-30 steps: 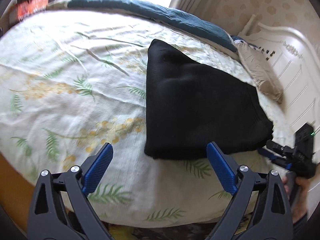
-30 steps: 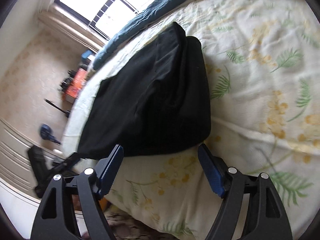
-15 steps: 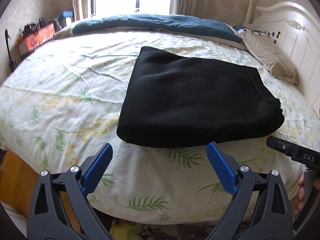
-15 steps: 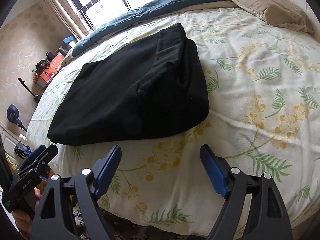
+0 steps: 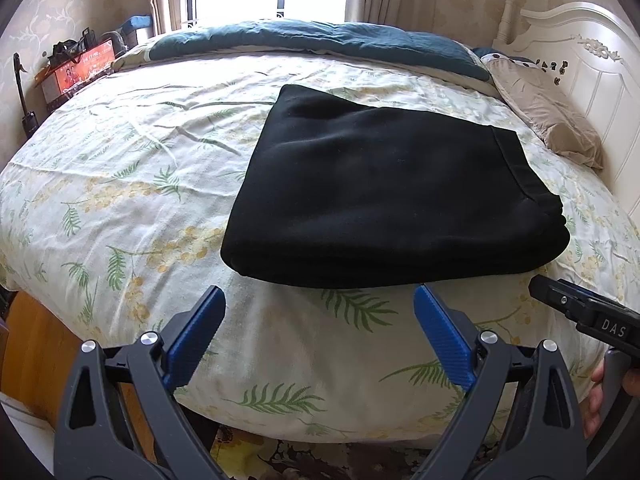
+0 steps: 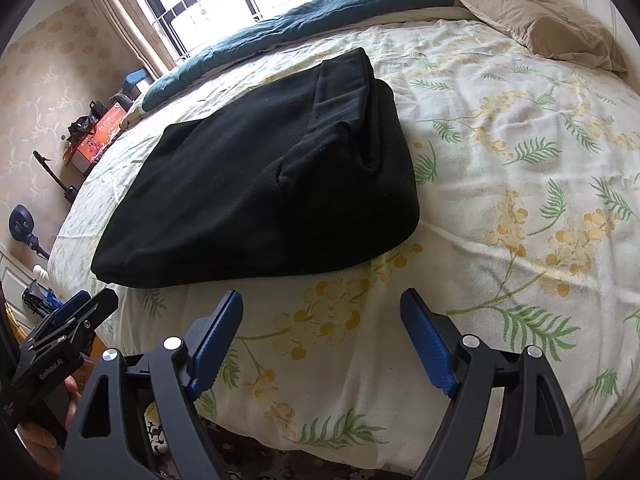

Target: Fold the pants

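Currently on the bed: one pair of black pants (image 5: 384,196), lying as a thick, layered rectangle on the flowered bedspread (image 5: 120,184), near the front edge of the mattress. A waistband or hem strip runs along the end nearer the tan pillow (image 5: 548,120).

Handling, as judged: soft, thick fleece-like cloth, limp, moderately light, not fragile, not slippery. Stacked layers will slump or slide apart if lifted by one corner alone. Best hold: the two near corners of the front folded edge, pinching all layers together, one corner per tool.

Left gripper (image 5: 318,332): blue fingers spread wide, nothing between them, hovering just short of the front edge of the pants, not touching.

Right gripper (image 6: 320,334): blue fingers spread wide, nothing held, over bare bedspread just beside the near right corner of the pants.

Other items: teal blanket (image 5: 320,40) along the far side; white headboard (image 5: 592,64).

Writing: "DAS" on the right tool's body as seen from the left camera; "GenRobot.AI", I think, on the left tool's body in the right camera view. Orange box (image 5: 76,74) carries print too small to read.
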